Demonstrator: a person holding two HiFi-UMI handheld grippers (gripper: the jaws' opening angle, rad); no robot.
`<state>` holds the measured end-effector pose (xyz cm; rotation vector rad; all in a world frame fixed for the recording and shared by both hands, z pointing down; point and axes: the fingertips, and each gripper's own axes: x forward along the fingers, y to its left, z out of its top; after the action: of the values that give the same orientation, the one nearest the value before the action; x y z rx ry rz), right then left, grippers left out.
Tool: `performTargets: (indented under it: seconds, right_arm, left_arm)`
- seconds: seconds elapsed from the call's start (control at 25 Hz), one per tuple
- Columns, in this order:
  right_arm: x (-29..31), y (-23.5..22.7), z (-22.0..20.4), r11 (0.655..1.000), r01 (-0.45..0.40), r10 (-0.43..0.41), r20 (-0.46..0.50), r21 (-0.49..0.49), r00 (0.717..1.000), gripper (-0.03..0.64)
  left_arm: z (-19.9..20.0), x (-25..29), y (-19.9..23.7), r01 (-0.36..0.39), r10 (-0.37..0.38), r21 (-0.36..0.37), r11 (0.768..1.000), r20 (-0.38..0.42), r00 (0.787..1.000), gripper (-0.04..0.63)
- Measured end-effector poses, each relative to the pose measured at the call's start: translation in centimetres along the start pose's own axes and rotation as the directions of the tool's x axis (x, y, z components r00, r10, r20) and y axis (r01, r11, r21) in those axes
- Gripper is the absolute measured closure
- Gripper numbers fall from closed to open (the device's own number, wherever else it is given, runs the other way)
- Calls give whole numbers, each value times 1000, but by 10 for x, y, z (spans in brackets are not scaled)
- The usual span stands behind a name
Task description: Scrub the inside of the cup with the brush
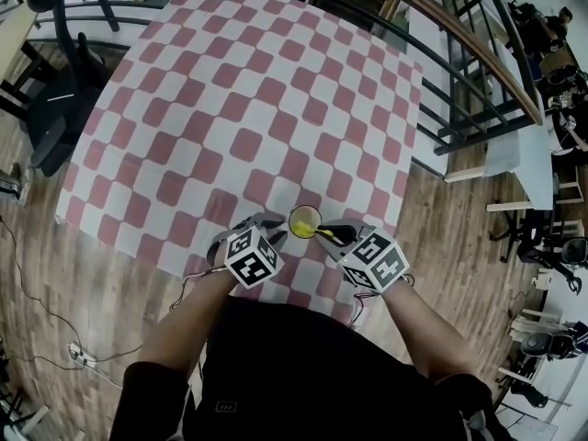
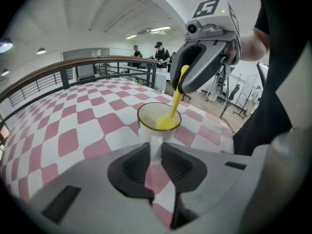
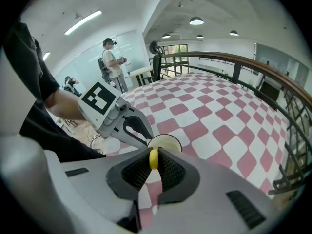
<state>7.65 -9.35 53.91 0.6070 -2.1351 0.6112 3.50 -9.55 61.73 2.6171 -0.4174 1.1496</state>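
Note:
A cream cup with a dark rim stands on the red-and-white checked cloth near the table's front edge. My left gripper is shut on the cup's handle, which sits between its pads. My right gripper is shut on the stem of a yellow brush. The brush slants down from the right gripper into the cup, its head resting inside near the bottom. In the right gripper view the yellow stem shows between the pads, with the cup just beyond and the left gripper at its left.
The checked cloth covers the whole table and stretches far ahead of the cup. A dark railing curves along the table's right and far sides. Wooden floor with cables lies to the left. People stand at desks in the background.

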Motion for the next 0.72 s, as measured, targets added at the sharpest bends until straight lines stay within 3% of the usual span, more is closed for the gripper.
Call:
performTargets:
  seconds: [0.2, 0.72]
  right_arm:
    - [9, -5, 2, 999, 18, -21, 50, 48, 999, 575]
    - [35, -8, 8, 981, 105, -100, 40, -160, 994, 575]
  left_arm:
    - [1, -1, 1, -5, 5, -13, 1000, 2, 1000, 522]
    - [0, 0, 0, -4, 4, -27, 1000, 4, 1000, 520]
